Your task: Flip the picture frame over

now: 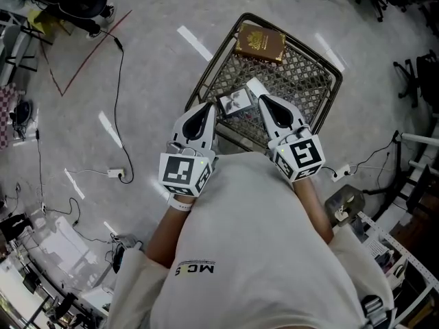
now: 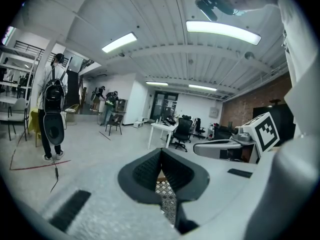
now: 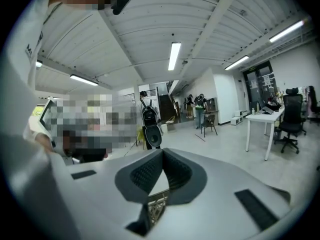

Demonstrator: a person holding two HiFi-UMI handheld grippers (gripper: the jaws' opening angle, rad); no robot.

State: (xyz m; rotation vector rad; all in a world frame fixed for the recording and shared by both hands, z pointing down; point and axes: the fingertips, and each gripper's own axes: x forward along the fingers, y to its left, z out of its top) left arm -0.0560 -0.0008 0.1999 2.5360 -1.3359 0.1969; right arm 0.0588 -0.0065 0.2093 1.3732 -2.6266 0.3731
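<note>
Only "MC" reads, on the person's shirt (image 1: 264,245).

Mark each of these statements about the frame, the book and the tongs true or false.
1. A brown book lies at the far end of the mesh table. True.
2. The left tongs grip the picture frame. False: they are shut on nothing, and the frame lies on the mesh between the two tongs.
3. The right tongs are shut and empty. True.
4. The book rests on top of the picture frame. False: the two lie apart, the book farther from the person.
</note>
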